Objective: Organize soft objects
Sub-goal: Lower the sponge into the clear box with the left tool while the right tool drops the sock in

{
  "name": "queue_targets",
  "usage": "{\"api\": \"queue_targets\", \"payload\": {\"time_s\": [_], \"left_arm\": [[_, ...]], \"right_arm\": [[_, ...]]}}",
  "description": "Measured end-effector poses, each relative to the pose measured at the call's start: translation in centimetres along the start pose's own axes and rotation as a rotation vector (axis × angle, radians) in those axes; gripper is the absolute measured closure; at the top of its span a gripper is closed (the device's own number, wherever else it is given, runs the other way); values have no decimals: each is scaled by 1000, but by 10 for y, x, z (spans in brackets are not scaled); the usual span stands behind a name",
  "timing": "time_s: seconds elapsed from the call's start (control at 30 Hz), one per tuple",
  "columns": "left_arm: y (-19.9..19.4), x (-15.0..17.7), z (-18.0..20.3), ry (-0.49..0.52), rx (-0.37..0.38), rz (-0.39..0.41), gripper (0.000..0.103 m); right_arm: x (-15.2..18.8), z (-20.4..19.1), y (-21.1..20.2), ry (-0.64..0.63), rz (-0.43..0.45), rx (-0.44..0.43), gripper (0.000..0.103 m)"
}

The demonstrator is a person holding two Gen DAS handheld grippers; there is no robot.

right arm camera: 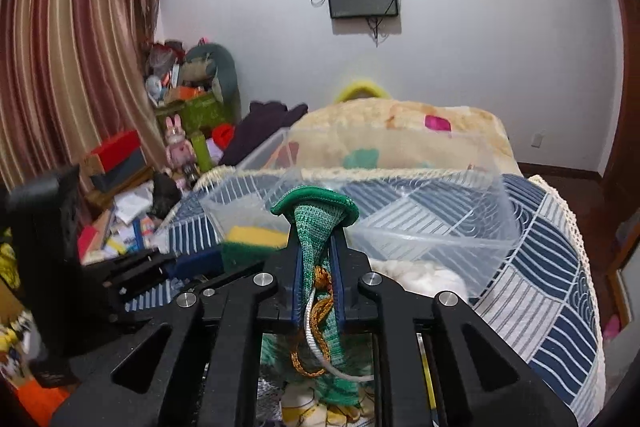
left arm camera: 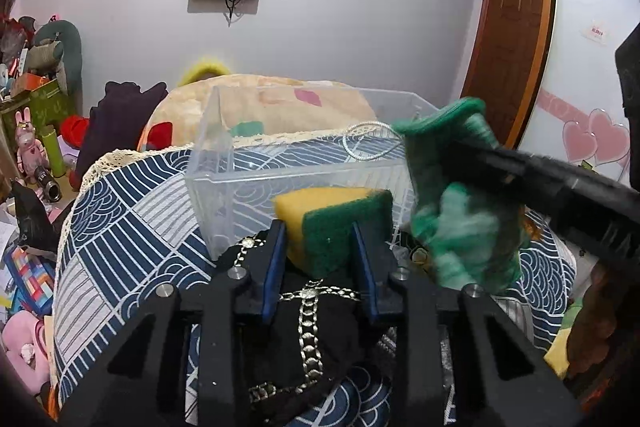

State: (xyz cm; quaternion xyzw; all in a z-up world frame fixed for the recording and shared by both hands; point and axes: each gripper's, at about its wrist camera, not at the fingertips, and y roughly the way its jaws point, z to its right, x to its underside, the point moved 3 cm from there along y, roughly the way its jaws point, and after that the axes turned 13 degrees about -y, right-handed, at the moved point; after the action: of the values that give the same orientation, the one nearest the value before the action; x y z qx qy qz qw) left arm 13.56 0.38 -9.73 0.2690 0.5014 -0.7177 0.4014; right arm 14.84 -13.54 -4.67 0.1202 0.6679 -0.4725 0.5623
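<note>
My left gripper [left arm camera: 320, 231] is shut on a yellow and green sponge [left arm camera: 336, 219], held just in front of the clear plastic bin [left arm camera: 224, 163] on the bed. The sponge also shows in the right wrist view [right arm camera: 252, 241]. My right gripper [right arm camera: 316, 239] is shut on a green knitted pouch [right arm camera: 316, 223] with silver and gold cords, held up at the bin's [right arm camera: 496, 199] near edge. In the left wrist view the pouch [left arm camera: 460, 203] hangs blurred to the right of the sponge, with the right gripper's finger across it.
The bed has a blue and white patterned cover [left arm camera: 132, 227] and a cream blanket [right arm camera: 400, 123] behind the bin. A black cloth with a silver chain [left arm camera: 308, 323] lies under my left gripper. Cluttered boxes and toys [right arm camera: 180, 131] stand at the left. A wooden door [left arm camera: 516, 39] is at the right.
</note>
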Motion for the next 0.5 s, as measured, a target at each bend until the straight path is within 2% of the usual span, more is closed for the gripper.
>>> {"api": "queue_targets", "payload": {"time_s": [0.27, 0.5], "left_arm": [[-33, -12, 11, 18, 28, 83, 74], [-52, -36, 25, 52, 20, 172, 74]], "right_arm": [[-22, 13, -33, 10, 86, 40, 92], [-39, 29, -39, 17, 118, 86, 92]]}}
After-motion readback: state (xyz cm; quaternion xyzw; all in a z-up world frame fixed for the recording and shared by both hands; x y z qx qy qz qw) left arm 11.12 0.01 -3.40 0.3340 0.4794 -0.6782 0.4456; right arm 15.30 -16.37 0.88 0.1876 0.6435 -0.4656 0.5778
